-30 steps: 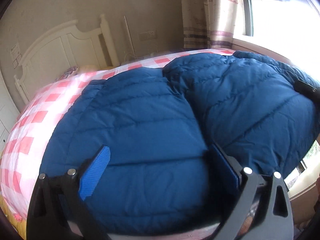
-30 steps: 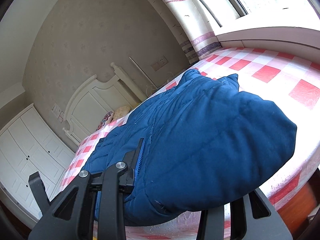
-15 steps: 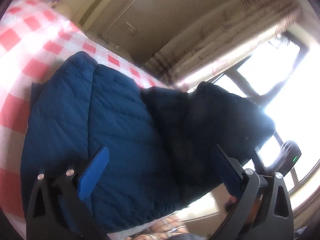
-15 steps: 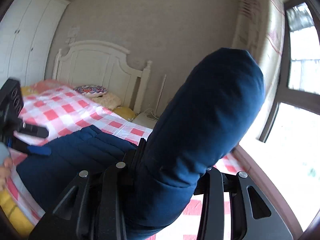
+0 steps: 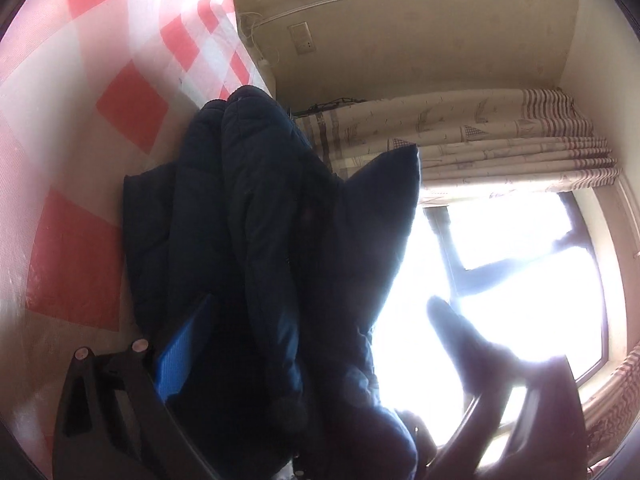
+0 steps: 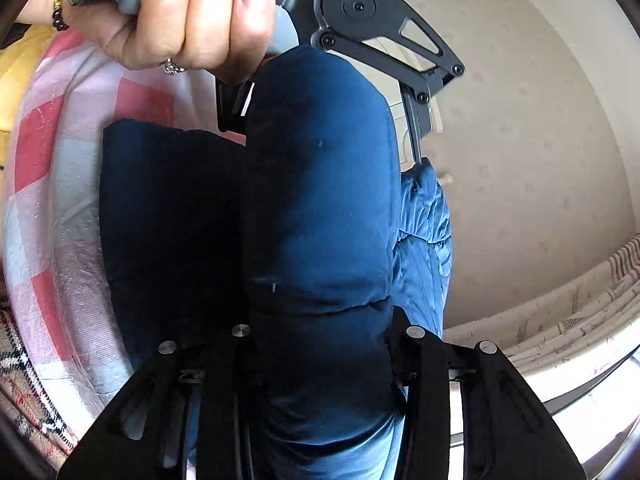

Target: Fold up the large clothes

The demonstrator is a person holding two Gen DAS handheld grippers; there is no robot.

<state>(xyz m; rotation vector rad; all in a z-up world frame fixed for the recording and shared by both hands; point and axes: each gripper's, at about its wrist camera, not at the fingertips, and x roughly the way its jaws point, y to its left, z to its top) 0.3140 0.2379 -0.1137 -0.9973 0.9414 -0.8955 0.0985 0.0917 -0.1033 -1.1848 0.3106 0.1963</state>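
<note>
Blue padded jacket (image 6: 320,208) bunched up, partly lifted off the red-and-white checked bedsheet (image 5: 80,128), rest lying on it in folds. Right gripper (image 6: 324,360) clamped on a thick roll of the jacket, black fingers (image 6: 420,380) pressed against both sides. Left gripper (image 5: 288,380) with a fold of the jacket between its fingers; blue pad (image 5: 180,348) against the fabric on one side, other side washed out by glare, so grip unclear. Bare hand (image 6: 180,12) with ring and bead bracelet wrapped around the left gripper's handle. Patterned curtain (image 5: 500,140) and bright window (image 5: 500,280) behind.
</note>
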